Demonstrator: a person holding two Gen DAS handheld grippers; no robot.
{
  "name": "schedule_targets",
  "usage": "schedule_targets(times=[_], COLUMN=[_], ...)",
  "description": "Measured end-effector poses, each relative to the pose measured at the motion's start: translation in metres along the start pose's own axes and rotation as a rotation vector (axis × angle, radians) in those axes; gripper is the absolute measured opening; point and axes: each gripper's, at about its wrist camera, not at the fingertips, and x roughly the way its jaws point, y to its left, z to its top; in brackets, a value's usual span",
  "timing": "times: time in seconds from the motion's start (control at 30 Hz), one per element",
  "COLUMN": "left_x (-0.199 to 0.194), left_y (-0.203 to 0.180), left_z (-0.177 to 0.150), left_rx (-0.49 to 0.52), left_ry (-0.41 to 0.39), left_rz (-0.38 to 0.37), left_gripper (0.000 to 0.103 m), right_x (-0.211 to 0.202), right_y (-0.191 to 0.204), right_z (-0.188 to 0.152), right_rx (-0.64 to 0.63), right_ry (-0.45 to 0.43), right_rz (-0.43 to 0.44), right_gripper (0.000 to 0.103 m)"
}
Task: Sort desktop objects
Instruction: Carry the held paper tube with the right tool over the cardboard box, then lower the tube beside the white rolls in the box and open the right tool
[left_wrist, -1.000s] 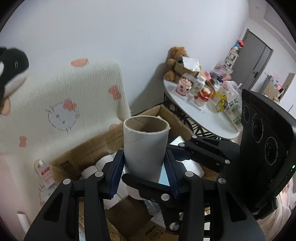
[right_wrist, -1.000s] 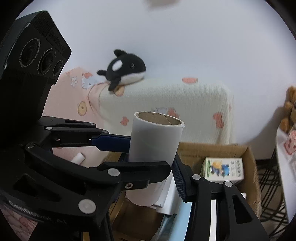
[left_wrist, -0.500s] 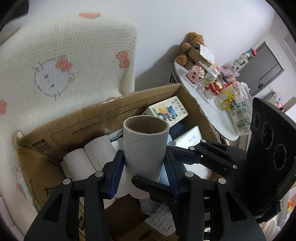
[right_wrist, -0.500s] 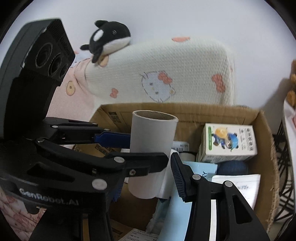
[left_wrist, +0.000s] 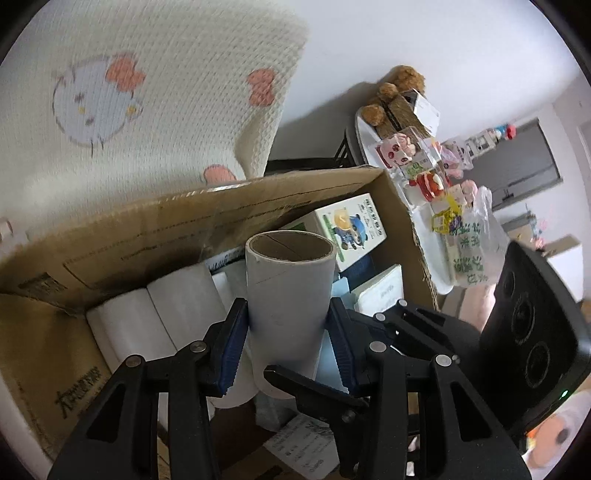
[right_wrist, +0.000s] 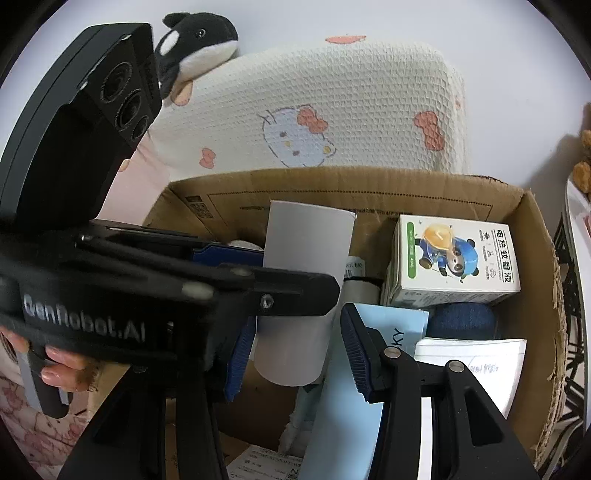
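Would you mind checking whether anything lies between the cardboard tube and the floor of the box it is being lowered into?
The left gripper holds the cardboard tube upright over the cardboard box. White paper rolls sit beside it and a light blue booklet and papers lie underneath, so little bare floor shows.

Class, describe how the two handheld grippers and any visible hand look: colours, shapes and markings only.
Both the left gripper and the right gripper have black angular link arms with silver rivets and ribbed blue pads. The left body shows three round lenses and white "GenRobot.AI" lettering in the right wrist view. A bare hand grips its handle; no sleeve shows.
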Motion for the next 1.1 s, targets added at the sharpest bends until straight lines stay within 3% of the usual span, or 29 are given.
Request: schedule_targets(times=[0.27,0.43,0.83,1.1], left_x=[0.010,0.011,0.002,0.002], left_y=[0.023,0.027,0.004,0.003], left_z=[0.004,0.004,-0.002,-0.006], left_rx=[-0.146,-0.160,-0.014,-0.005], left_ry=[0.025,0.026,0.009,0.026], left_rz=[-0.048,-0.038,0.050,0.047], left_gripper=[0.048,0.048,0.049,0.049], right_x=[-0.006,-0.005,-0.017,-0.027], right_y=[-0.004,-0.001,0.001,0.001], right_z=[-0.001,-0.003,-0.013,-0.018], right_rx=[0.003,-0.014,0.010,0.031], right_ry=[0.002,0.007,0.042,0.053], right_rz=[0.008,0.002,0.028,0.065], right_gripper=[0.041,0.042,0.042,0.041])
